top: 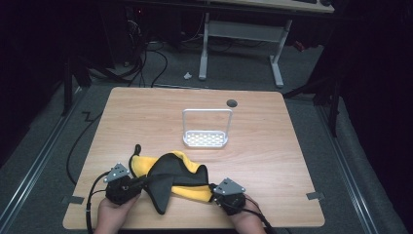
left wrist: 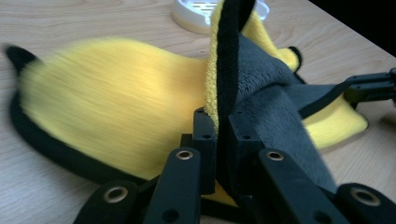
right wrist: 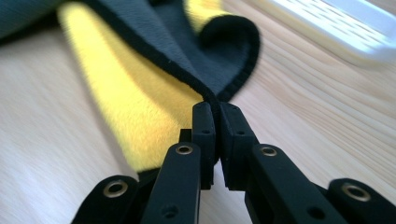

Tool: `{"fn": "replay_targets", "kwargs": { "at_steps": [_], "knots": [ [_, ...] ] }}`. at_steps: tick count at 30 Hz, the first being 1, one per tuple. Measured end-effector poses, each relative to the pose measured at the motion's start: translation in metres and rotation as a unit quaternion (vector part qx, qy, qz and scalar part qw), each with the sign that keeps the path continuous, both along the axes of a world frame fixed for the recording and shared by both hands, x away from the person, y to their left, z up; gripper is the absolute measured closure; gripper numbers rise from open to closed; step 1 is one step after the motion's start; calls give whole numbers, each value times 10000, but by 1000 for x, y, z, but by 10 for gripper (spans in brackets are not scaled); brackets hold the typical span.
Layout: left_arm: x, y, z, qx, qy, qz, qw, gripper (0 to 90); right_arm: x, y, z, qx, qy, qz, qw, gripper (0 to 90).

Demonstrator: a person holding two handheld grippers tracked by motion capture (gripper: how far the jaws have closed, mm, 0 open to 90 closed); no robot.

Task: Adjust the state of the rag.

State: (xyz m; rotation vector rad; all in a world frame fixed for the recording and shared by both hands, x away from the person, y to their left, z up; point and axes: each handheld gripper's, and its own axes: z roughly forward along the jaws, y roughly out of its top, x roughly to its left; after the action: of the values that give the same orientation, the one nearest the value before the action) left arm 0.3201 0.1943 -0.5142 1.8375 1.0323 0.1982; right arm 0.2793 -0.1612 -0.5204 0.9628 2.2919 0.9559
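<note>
A yellow and dark grey cloth (top: 170, 175) with black edging lies crumpled near the front edge of the wooden table (top: 146, 112). My left gripper (top: 143, 183) is shut on the cloth's left side, and the left gripper view shows a black-edged fold (left wrist: 229, 56) rising upright out of its jaws (left wrist: 223, 116). My right gripper (top: 213, 191) is shut on the cloth's right end. In the right gripper view the jaws (right wrist: 217, 109) pinch the black hem where the grey face (right wrist: 196, 51) folds over the yellow one. The right gripper's tip (left wrist: 373, 86) appears at the right of the left gripper view.
A white perforated tray with a wire hoop handle (top: 205, 139) stands at mid-table behind the cloth; its base also appears in the gripper views (left wrist: 191, 14) (right wrist: 336, 28). A dark round grommet (top: 232, 103) sits near the far edge. A white desk frame (top: 243, 34) stands beyond the table.
</note>
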Motion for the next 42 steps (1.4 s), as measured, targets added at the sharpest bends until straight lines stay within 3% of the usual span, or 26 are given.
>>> {"fn": "replay_targets", "kwargs": {
  "at_steps": [9, 12, 18, 22, 23, 25, 27, 28, 30, 33, 35, 36, 38, 40, 41, 42],
  "knots": [
    [0, -5, -1, 40, -15, -74, 10000, 833, -2, -58, 4, -82, -154, -629, 9979, 859],
    [-2, -13, 4, 194, -166, -200, 9995, 837, 0, -72, 3, -144, -194, -805, 9965, 860],
    [-1, -10, 9, 213, -243, -123, 9994, 847, 13, -102, 3, -63, -188, -1405, 9899, 863],
    [6, -5, 10, 258, -224, -67, 9994, 848, 21, -117, 2, -117, -175, -1615, 9866, 863],
    [11, -7, 7, 390, -225, -62, 9990, 848, 25, -124, 0, -106, -132, -1679, 9857, 863],
    [15, -8, 4, 410, -164, -54, 9990, 845, 26, -127, -1, -108, -126, -1723, 9849, 863],
    [18, -13, -1, 404, 16, -31, 9992, 828, 30, -130, -1, 38, -25, -1811, 9835, 848],
    [17, -16, -2, 498, -35, 37, 9987, 699, 28, -127, 3, 61, -141, -1841, 9828, 725],
    [14, -16, 0, 381, -16, 104, 9992, 652, 27, -126, 5, 121, -159, -1842, 9827, 692],
    [-1, -14, 13, 372, -294, 264, 9985, 557, 17, -124, 16, 368, -324, -1791, 9826, 593],
    [-23, -24, 23, 396, -395, 12, 9984, 544, 7, -119, 24, 501, -439, -1727, 9827, 568],
    [-23, -24, 23, 396, -395, 12, 9984, 537, 7, -119, 24, 501, -439, -1727, 9827, 568],
    [-34, -38, 25, 418, -417, -256, 9979, 523, 2, -115, 27, 566, -474, -1677, 9831, 566],
    [-39, -54, 22, 320, -338, -503, 9976, 503, 0, -113, 29, 564, -504, -1635, 9836, 569],
    [-41, -71, 15, 391, -226, -799, 9958, 479, -1, -110, 29, 601, -468, -1595, 9843, 573],
    [-41, -71, 15, 391, -226, -799, 9958, 466, -1, -110, 29, 601, -468, -1595, 9843, 573]
  ]
}}
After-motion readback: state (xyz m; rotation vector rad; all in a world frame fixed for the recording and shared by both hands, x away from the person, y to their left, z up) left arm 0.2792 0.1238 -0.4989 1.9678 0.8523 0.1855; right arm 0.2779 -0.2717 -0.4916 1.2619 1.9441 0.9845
